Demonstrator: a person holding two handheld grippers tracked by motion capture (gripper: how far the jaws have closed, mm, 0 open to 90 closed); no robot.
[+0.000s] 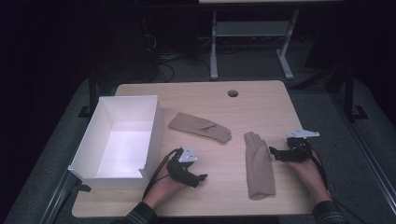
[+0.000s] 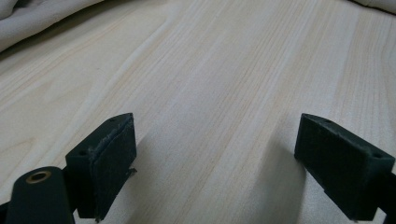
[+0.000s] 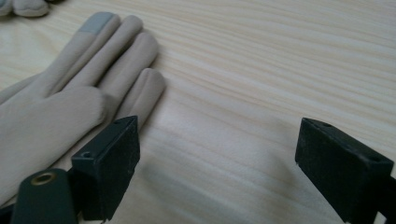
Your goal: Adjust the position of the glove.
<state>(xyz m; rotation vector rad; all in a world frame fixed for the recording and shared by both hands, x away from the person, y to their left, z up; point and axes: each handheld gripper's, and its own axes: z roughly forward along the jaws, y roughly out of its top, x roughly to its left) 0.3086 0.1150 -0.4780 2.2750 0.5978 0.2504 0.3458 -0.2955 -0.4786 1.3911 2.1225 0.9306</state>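
Your right claw sits low on the tabletop, jaws spread wide and holding nothing, just beside the fingers of the near glove. That glove lies flat, fingertips pointing away from you, so its edge is easy to pinch from the side. Your left claw also rests open and empty over bare wood, between the white box and the near glove (probably waiting its turn). The far glove lies apart, close to the box, a short carry if the box is where they go.
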